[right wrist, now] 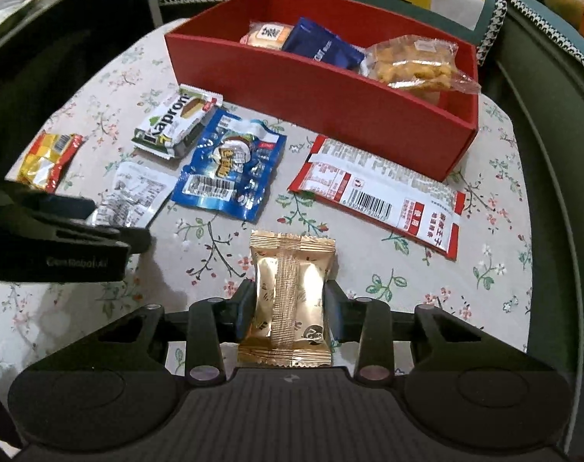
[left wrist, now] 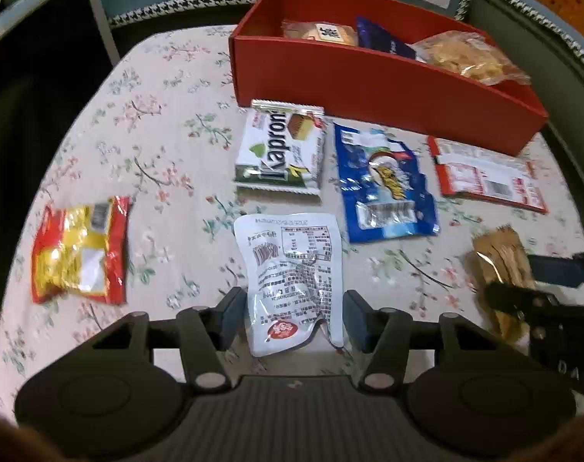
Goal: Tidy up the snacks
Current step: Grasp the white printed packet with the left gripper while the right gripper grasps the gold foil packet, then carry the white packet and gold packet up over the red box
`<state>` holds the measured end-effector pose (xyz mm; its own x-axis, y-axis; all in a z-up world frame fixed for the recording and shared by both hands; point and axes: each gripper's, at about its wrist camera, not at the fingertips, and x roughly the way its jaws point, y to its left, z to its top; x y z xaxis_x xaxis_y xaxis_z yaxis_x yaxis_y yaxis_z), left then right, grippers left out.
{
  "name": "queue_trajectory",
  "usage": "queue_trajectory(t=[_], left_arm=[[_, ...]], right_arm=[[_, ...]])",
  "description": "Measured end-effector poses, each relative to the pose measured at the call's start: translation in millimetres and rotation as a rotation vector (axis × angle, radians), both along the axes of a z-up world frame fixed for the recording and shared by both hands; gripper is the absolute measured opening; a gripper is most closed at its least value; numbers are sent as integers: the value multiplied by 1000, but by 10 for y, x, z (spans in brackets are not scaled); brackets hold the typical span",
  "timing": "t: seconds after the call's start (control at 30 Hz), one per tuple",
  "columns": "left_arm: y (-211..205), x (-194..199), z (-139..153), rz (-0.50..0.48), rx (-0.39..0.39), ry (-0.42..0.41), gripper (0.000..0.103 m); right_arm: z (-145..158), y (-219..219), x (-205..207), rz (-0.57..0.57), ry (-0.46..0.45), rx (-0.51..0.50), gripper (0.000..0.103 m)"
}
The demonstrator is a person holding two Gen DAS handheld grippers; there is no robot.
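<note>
Two claws engaged: right claw (right wrist: pixel 288 304) pinching gold-wrapped snack (right wrist: pixel 290 300); left claw (left wrist: pixel 294 317) straddling white pouch (left wrist: pixel 292 273), not clamped. Four packets loose on floral tabletop (left wrist: pixel 157 146). Three stowed in red box (right wrist: pixel 330 88). Under half done.

packets (left wrist: pixel 280 150) before box (left wrist: pixel 369 81), on table (left wrist: pixel 157 123)

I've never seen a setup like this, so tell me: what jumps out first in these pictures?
The red box at the back of the floral tablecloth stands out, with three snacks already inside. Loose packets lie before it, the blue packet brightest. Nearest, the right gripper straddles a gold wrapped snack, and the left gripper straddles a white pouch.
</note>
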<state>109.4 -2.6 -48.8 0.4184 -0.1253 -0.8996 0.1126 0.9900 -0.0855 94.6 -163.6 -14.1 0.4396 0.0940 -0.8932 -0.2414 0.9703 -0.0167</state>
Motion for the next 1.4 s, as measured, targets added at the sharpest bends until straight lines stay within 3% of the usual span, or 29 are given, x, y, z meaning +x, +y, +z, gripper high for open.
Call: queue_trajectory(t=[0.43, 0.73, 0.83, 0.87, 0.9, 1.0, 1.1, 1.2, 1.3, 1.4], left_arm=[[16, -443, 107, -48, -35, 21, 83], [-126, -498, 52, -93, 50, 14, 84], [-135, -474, 34, -86, 65, 13, 91], [-127, -466, 28, -81, 68, 13, 95], [-117, -458, 25, -77, 71, 11, 96], [-87, -423, 4, -54, 77, 1, 101], [-106, -428, -7, -52, 78, -12, 99], [-149, -470, 18, -71, 66, -16, 84], [-185, -512, 28, -89, 66, -4, 83], [-174, -526, 58, -87, 31, 7, 83]], right_arm=[[111, -74, -250, 19, -15, 28, 46], [-110, -95, -383, 21, 56, -8, 49], [-133, -97, -376, 22, 59, -12, 58], [-138, -101, -366, 23, 67, -8, 70], [-145, -101, -364, 20, 68, -7, 76], [-165, -90, -361, 28, 67, -20, 76], [-163, -79, -356, 24, 64, -25, 73], [-151, -55, -369, 24, 60, -31, 58], [-131, -40, -404, 16, 51, -33, 47], [-107, -49, -440, 8, 50, -17, 47]])
